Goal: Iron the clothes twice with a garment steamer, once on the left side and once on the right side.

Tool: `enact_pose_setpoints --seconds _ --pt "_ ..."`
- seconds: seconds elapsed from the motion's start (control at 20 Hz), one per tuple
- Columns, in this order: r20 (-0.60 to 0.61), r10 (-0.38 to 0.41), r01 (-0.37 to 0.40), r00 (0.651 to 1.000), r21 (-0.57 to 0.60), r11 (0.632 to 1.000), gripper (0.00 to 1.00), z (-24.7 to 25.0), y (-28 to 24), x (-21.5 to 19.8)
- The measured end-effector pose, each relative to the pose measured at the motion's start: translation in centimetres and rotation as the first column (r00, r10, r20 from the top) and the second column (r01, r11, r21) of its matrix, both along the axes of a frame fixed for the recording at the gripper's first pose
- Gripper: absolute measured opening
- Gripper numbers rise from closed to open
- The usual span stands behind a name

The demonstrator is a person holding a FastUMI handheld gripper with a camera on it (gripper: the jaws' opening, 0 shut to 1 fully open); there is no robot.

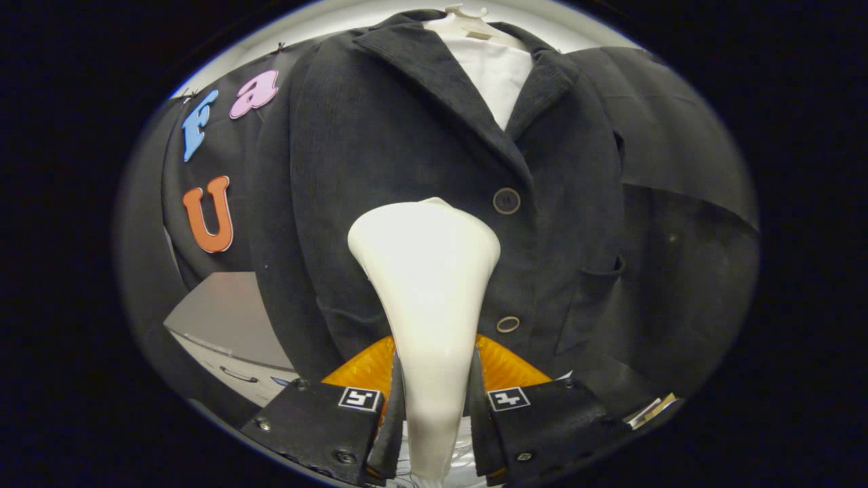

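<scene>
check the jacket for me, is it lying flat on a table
No, the dark jacket hangs upright on a white hanger, with the steamer gripped between the gripper fingers in front of it.

Gripper-mounted fisheye looks forward, close against the hanging jacket (420, 135).

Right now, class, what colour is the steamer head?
Glossy cream-white steamer head, clearest in the gripper view.

Gripper (434, 407) jaws clamped on both sides of the white steamer (428, 285) handle. Steamer head is wide, sits against the dark jacket (407, 149), just left of the button line, between upper button (506, 200) and lower button (508, 324). Jacket hangs on a white hanger (468, 24) over a white inner layer (498, 74).
</scene>
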State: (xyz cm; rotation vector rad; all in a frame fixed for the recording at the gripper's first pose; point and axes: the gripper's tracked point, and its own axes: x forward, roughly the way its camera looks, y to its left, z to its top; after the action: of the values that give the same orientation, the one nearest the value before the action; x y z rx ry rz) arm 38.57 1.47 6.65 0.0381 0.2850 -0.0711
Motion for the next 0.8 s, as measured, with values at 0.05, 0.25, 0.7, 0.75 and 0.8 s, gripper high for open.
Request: enact_pose_setpoints --seconds 0.05,0.25,0.7,0.75,0.8 --pt "-0.01 0.002 -0.002 1.0 0.003 1.0 0.44 -0.6 -0.1 0.0" --pt "-0.039 0.017 -0.016 0.999 0.026 1.0 0.44 -2.4 -0.1 -0.3" --pt "-0.079 0.034 -0.03 0.996 0.054 0.998 0.44 -5.4 0.1 0.0" --pt "-0.081 0.034 -0.029 0.996 0.054 0.998 0.44 -6.0 0.1 0.2" --pt "-0.084 0.036 -0.031 0.996 0.055 0.998 0.44 -6.5 0.0 0.2"
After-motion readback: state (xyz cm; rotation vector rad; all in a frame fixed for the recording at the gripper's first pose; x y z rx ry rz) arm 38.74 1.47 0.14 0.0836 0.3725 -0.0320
